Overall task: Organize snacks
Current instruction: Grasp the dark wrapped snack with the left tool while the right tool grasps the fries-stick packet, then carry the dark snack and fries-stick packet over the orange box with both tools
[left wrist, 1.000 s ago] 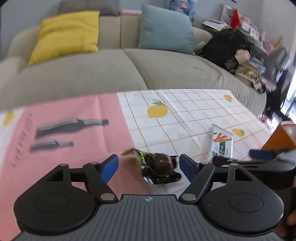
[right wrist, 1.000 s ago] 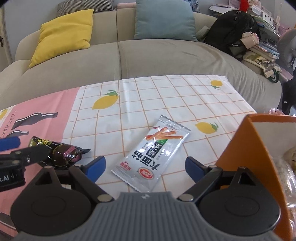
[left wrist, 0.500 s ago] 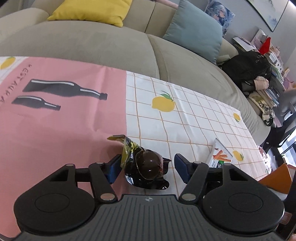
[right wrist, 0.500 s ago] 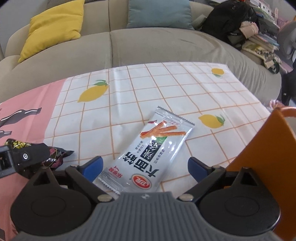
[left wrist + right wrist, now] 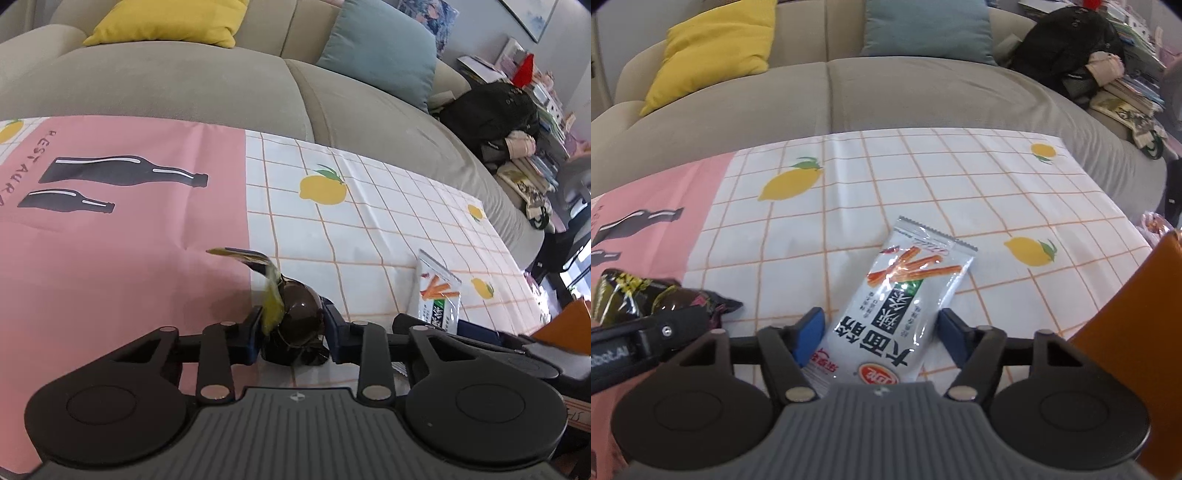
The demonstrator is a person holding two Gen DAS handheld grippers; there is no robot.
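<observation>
A dark snack packet [image 5: 299,317] with a yellow end lies at the seam of the pink and checked tablecloth [image 5: 147,258]. My left gripper [image 5: 293,332] is closing and both its blue pads press on this packet's sides. The same packet [image 5: 665,295] shows at the left of the right wrist view, behind the left gripper's black finger. A white noodle-stick packet [image 5: 905,295] lies flat on the checked cloth. My right gripper [image 5: 879,336] straddles its near end with jaws closing; the pads stand right at its edges and the packet is not squeezed.
An orange box [image 5: 1126,332] stands at the right, close to the right gripper. A beige sofa [image 5: 184,85] with a yellow cushion [image 5: 716,51] and a teal cushion [image 5: 923,29] runs along the table's far edge. A black bag [image 5: 487,114] and clutter sit at the far right.
Both grippers' jaws have narrowed. The left ones went from wide apart to pressing on the dark packet, whose yellow end tipped up. The right ones drew in to the white packet's edges.
</observation>
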